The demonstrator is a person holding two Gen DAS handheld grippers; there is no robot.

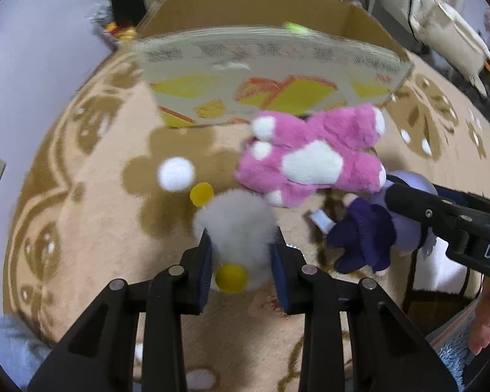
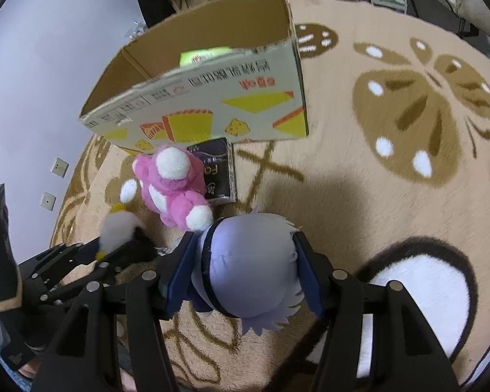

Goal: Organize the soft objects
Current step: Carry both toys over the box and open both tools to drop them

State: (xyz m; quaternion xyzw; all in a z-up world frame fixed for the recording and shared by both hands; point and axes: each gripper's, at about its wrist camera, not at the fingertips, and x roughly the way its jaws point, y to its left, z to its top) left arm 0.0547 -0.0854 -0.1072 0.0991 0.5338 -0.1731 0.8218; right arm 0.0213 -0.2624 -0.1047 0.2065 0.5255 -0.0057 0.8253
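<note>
L wrist — low over rug, facing cardboard box, close | R wrist — higher, box ahead-left | shared — box, pink plush, rug centre

The left hand-held gripper is matte black plastic with angular linkage arms, round silver pivot pins and dark blue pads on its fingers. The right hand-held gripper has the same black frame, silver pins and blue pads; seen from the left camera, its side carries small screws and white lettering.

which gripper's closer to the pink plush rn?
Right, narrowly. The right gripper, shut on the lavender doll, sits just below the pink plush. The left gripper, shut on a white plush, sits lower-left.
</note>
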